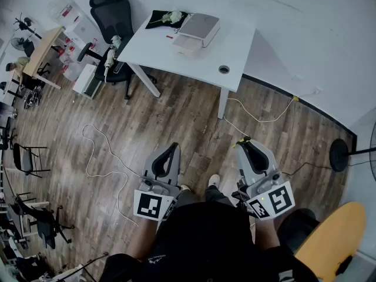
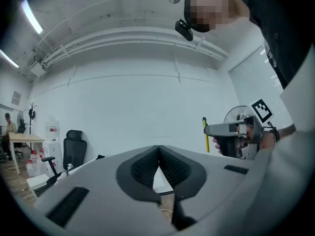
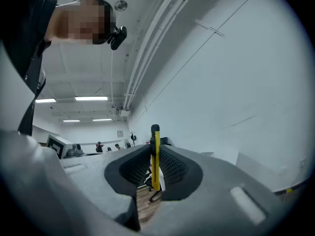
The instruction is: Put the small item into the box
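My right gripper (image 1: 245,144) is shut on a slim yellow and black pen-like item (image 3: 155,156), which stands upright between its pads; its yellow tip (image 1: 243,140) just shows in the head view. My left gripper (image 1: 174,148) is shut with nothing in it, the pads meeting (image 2: 158,154). Both are held low in front of the person, over the wooden floor. The left gripper view also shows the right gripper (image 2: 231,132) with the yellow item (image 2: 205,134) sticking out. Far ahead, a pale box (image 1: 197,31) sits on a white table (image 1: 235,49).
A black cloth with white flowers (image 1: 167,18) lies on the table beside the box. A black office chair (image 1: 114,16) stands at the table's left. Cables (image 1: 97,151) trail over the floor. A fan's base (image 1: 339,154) and a yellow rounded board (image 1: 332,239) are at right.
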The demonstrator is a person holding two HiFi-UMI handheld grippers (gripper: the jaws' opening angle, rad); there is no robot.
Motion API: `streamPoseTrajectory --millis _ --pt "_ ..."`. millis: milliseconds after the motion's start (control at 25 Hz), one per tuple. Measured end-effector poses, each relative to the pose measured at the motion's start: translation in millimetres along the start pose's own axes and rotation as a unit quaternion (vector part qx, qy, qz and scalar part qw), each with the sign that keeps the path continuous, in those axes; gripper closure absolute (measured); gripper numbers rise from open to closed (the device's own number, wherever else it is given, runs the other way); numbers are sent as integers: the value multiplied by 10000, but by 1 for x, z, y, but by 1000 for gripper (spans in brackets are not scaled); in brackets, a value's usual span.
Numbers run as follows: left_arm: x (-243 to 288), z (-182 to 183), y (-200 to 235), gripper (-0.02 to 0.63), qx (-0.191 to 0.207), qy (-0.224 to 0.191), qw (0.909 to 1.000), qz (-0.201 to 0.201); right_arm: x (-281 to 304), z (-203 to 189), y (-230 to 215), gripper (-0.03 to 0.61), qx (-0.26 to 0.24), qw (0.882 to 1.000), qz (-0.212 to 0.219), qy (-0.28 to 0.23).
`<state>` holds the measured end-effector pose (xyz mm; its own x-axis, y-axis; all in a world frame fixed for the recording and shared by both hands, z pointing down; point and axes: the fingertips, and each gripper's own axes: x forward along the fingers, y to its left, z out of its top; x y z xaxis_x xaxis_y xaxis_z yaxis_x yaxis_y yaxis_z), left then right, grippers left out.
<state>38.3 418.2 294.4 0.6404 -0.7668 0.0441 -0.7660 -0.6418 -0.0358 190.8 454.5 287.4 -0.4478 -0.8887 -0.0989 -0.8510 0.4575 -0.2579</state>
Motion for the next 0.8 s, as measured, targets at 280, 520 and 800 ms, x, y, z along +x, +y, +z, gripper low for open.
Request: streamPoseTrajectory --millis 280,520,800 --pt "-32 -11 37 609 -353 37 9980 526 7 -10 35 518 -244 9995 -9 199" --pt "-66 -15 69 609 -492 -11 9973 539 27 -18 75 518 -401 9982 -44 445" --pt "-112 -32 117 609 -590 106 9962 627 49 -40 126 518 -393 9969 -18 684"
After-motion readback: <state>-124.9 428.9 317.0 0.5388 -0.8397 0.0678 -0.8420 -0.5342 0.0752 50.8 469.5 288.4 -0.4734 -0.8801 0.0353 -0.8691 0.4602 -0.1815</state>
